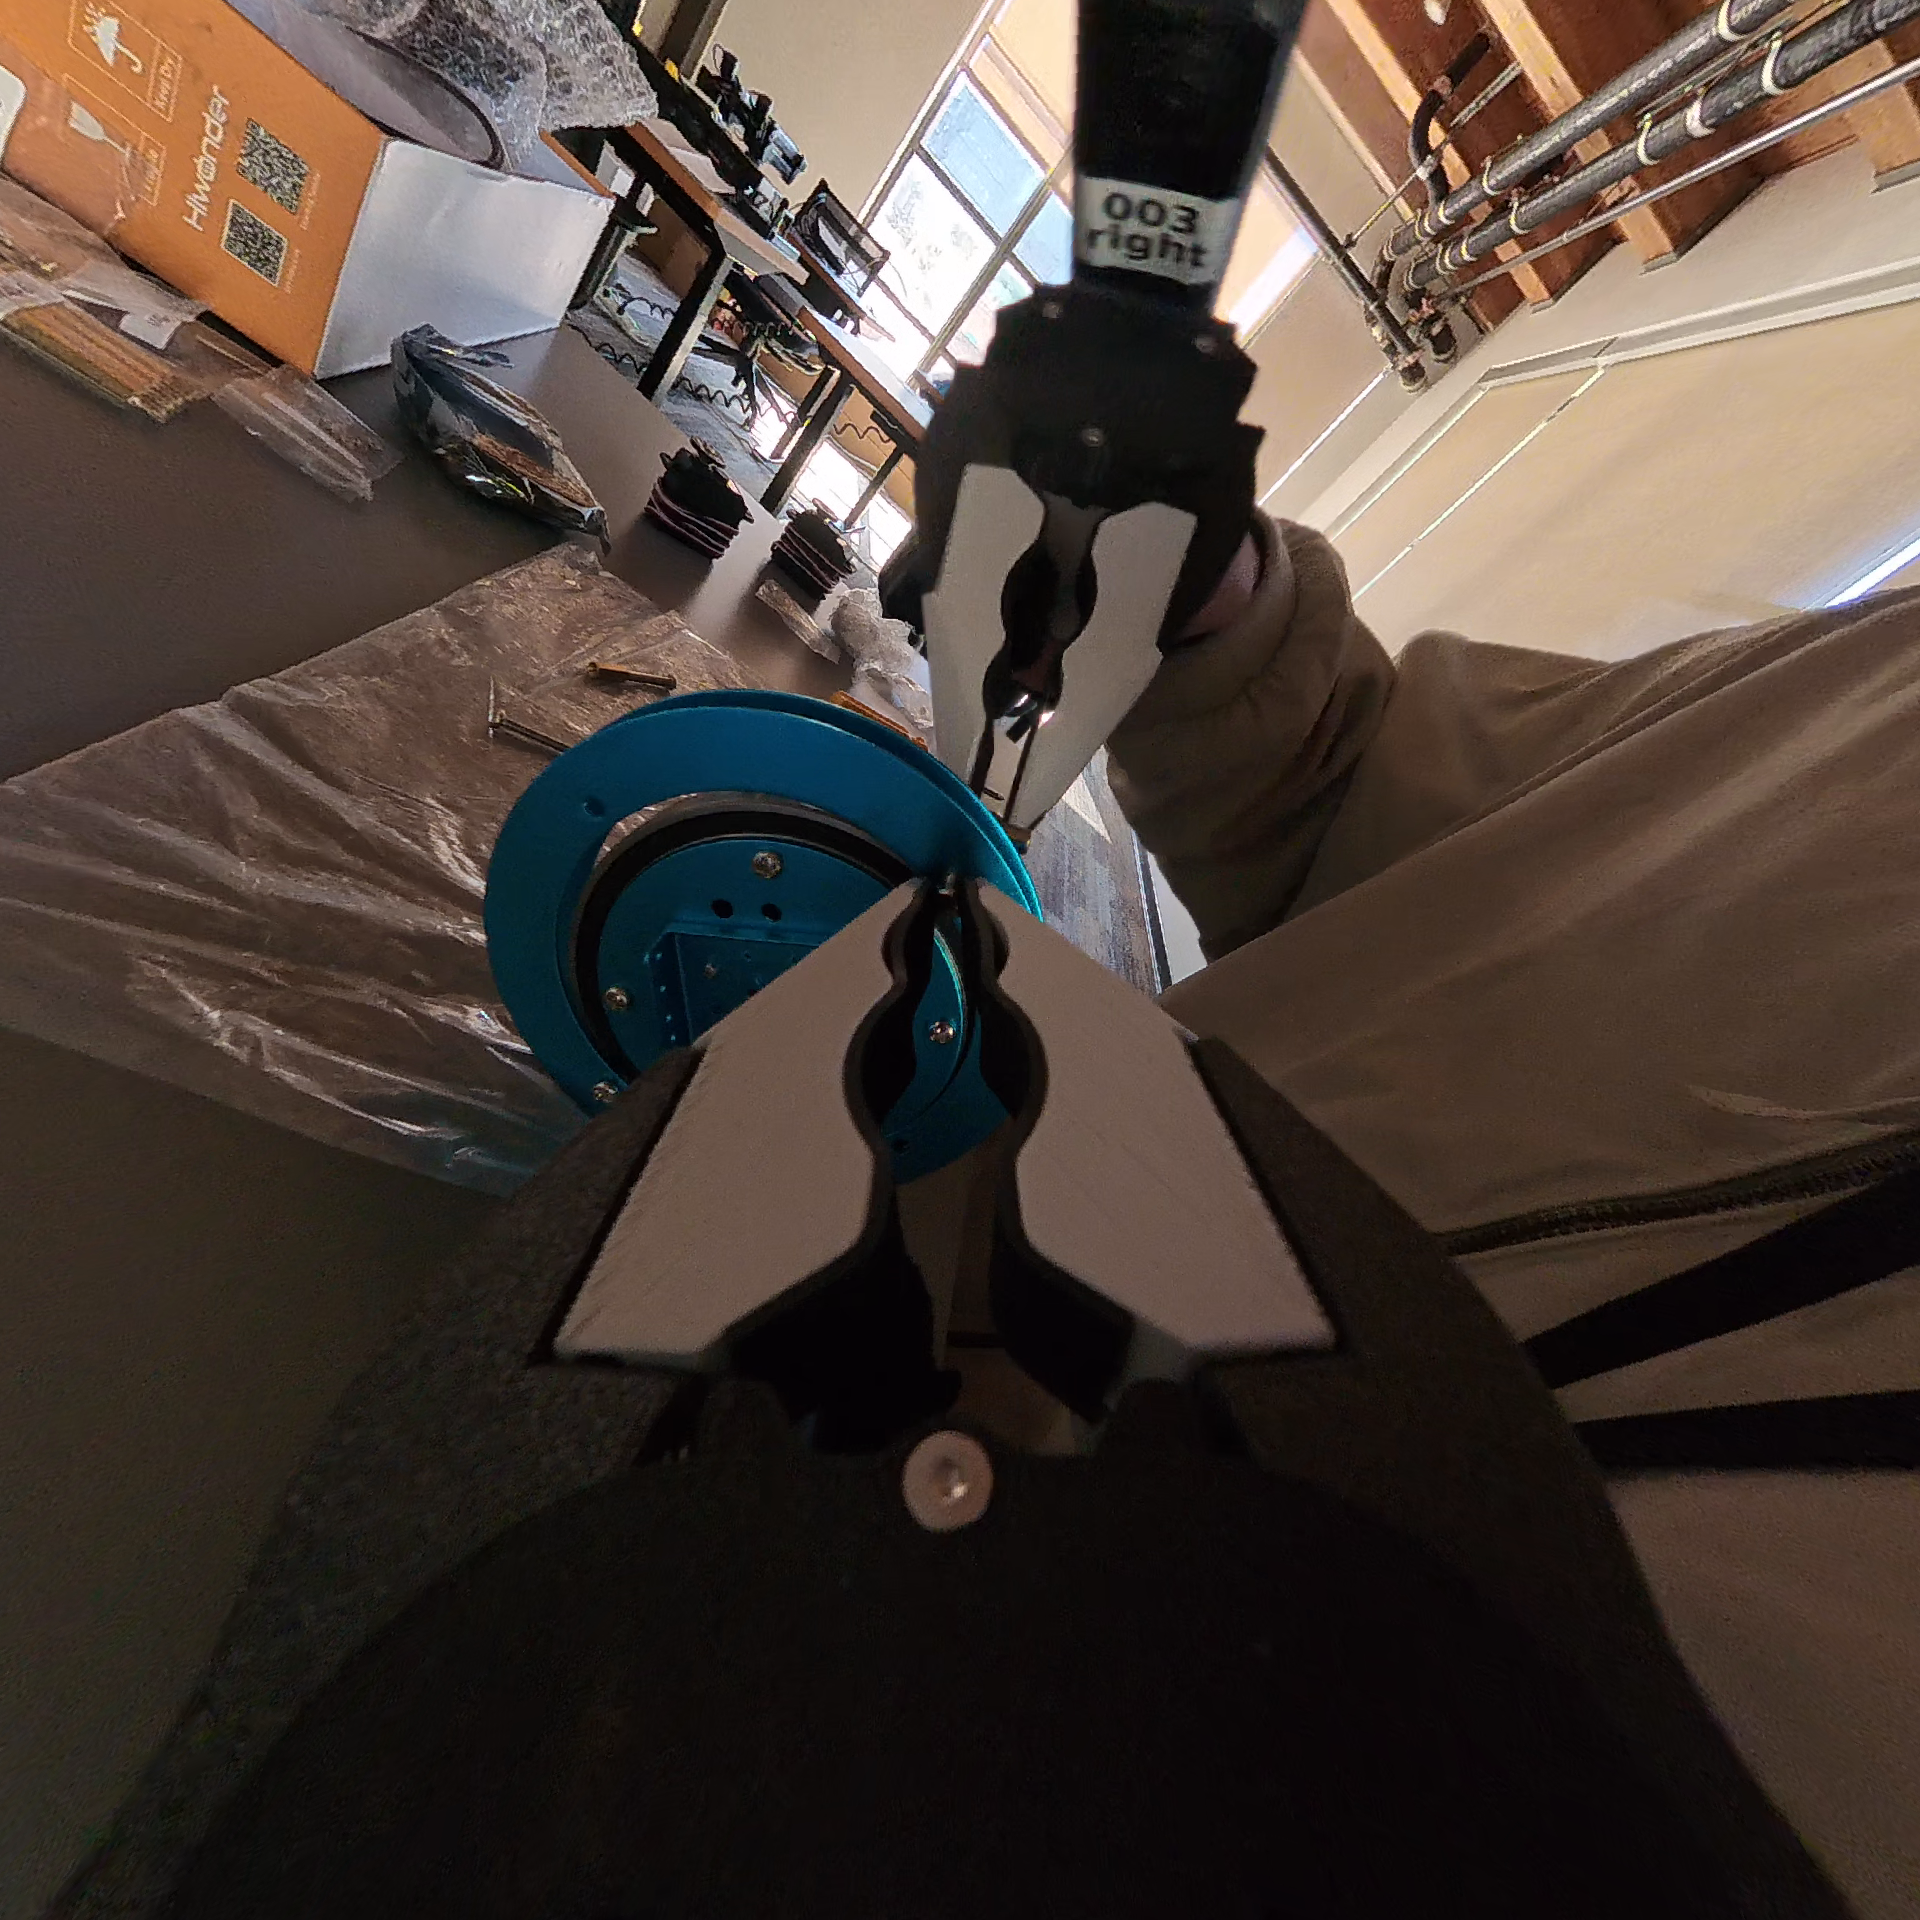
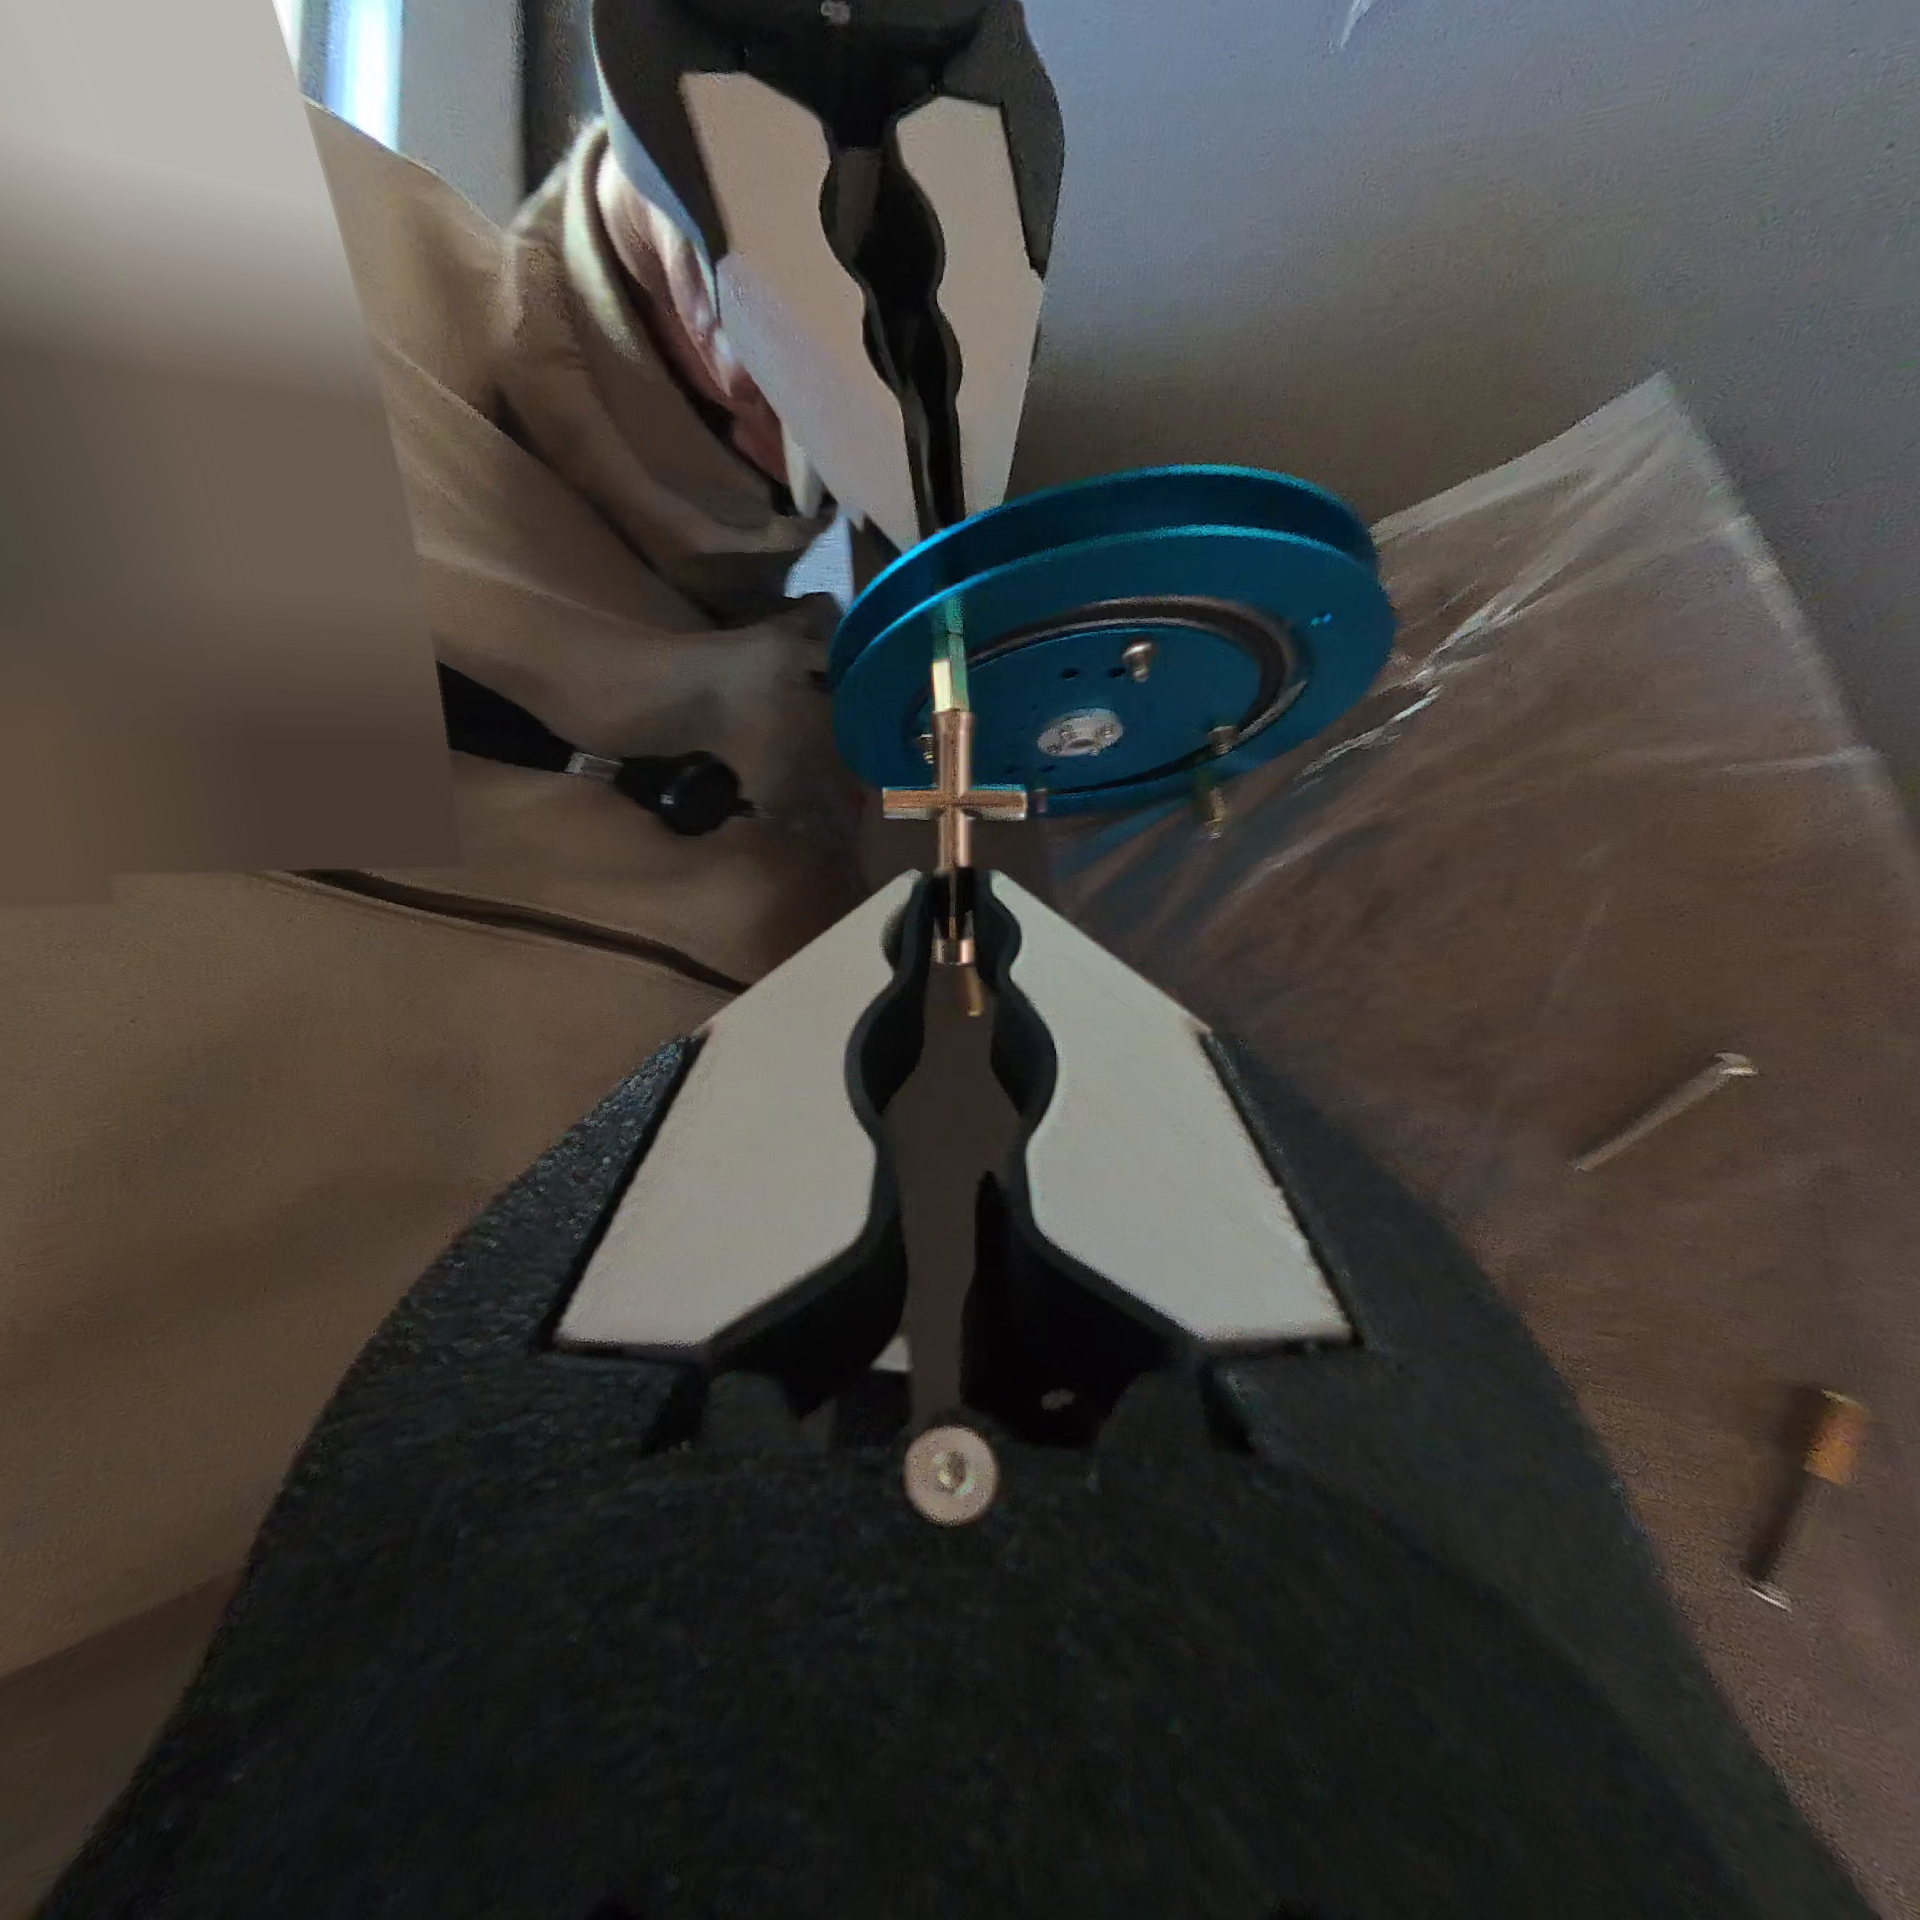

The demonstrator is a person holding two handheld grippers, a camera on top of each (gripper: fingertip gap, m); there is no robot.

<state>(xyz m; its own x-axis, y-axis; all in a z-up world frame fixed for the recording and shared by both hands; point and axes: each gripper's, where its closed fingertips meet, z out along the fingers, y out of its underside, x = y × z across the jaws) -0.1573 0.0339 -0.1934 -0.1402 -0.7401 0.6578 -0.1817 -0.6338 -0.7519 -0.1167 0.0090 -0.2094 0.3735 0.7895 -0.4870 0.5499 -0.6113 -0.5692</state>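
Leftmost, the left gripper (image 1: 948,883) has its jaws clamped on the rim of a round blue anodised metal turntable disc (image 2: 1122,644), holding it tilted above a clear crinkled plastic sheet (image 2: 1507,748) on the grey tabletop (image 1: 260,540); opposite, the right gripper (image 2: 951,883) has its jaws pinched together on a small silver cross-shaped metal wrench (image 2: 954,800), whose tip meets the disc's face

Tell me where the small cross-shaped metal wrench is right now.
In the right wrist view, the cross-shaped wrench sits at centre, one arm pinched in the right gripper, its far arm reaching the blue disc assembly held at its rim by the left gripper.
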